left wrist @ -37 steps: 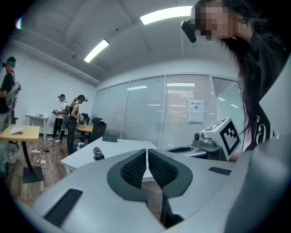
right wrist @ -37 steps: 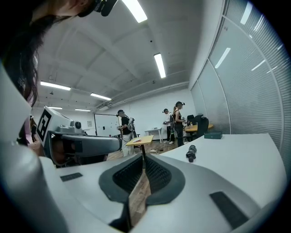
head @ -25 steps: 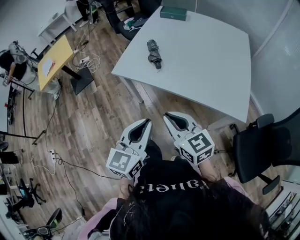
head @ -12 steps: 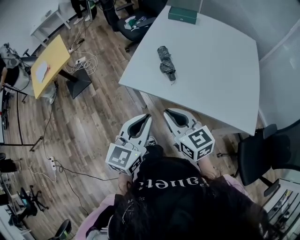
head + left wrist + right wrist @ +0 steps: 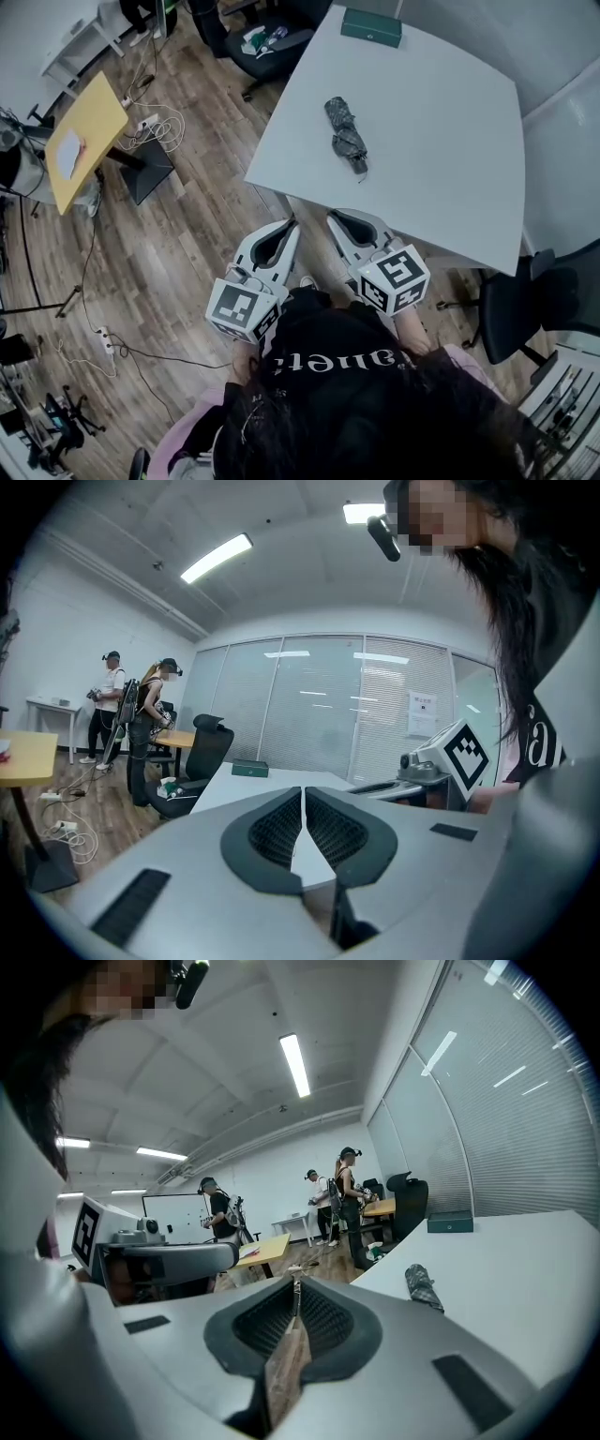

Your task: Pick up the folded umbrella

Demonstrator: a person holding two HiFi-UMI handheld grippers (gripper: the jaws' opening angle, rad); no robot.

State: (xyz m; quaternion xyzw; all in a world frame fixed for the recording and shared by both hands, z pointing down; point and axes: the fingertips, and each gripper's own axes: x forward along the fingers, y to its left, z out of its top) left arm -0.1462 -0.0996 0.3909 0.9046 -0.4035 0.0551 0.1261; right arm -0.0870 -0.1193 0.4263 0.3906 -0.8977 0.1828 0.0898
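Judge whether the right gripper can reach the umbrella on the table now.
Probably not yet: the right gripper, jaws shut, appears short of the table edge; the umbrella lies farther in, nothing between them.

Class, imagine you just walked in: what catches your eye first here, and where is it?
A dark folded umbrella lies on the big white table, with a green box at the table's far edge. Nearer, over the wood floor, the left gripper and right gripper point toward the table, both shut and empty.
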